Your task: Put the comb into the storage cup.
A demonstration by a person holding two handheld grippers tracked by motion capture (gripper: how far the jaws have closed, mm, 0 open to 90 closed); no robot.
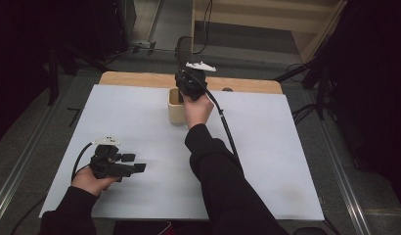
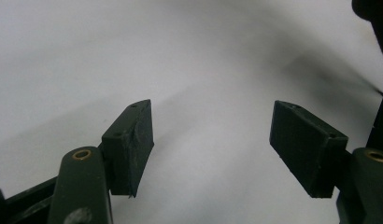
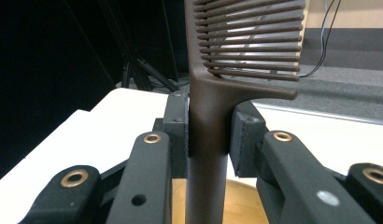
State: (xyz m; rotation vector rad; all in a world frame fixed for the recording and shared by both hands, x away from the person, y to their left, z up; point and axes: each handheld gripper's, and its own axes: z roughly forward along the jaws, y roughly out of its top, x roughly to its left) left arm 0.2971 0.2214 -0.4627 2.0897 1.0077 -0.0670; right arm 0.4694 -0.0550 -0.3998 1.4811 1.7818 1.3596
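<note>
Nearest to me, at about seven o'clock on the white-covered table (image 1: 267, 161), I see my left gripper (image 1: 132, 164) held low in the person's left hand (image 1: 88, 181), its jaws pointing toward three o'clock. In the left gripper view those jaws stand wide apart with bare white table between them, gripping nothing.

Farther out, toward twelve o'clock, my right gripper (image 3: 209, 133) is raised in the person's right hand (image 1: 197, 110), just above a small beige square-walled wooden holder (image 1: 175, 110) near the far edge of the table. In the right gripper view its jaws are clamped on both sides of the handle of a dark brown plastic comb (image 3: 213, 112). The comb stands upright, its teeth above the pads and reaching toward three o'clock in that view, while its handle runs down toward the pale wooden surface below.
</note>
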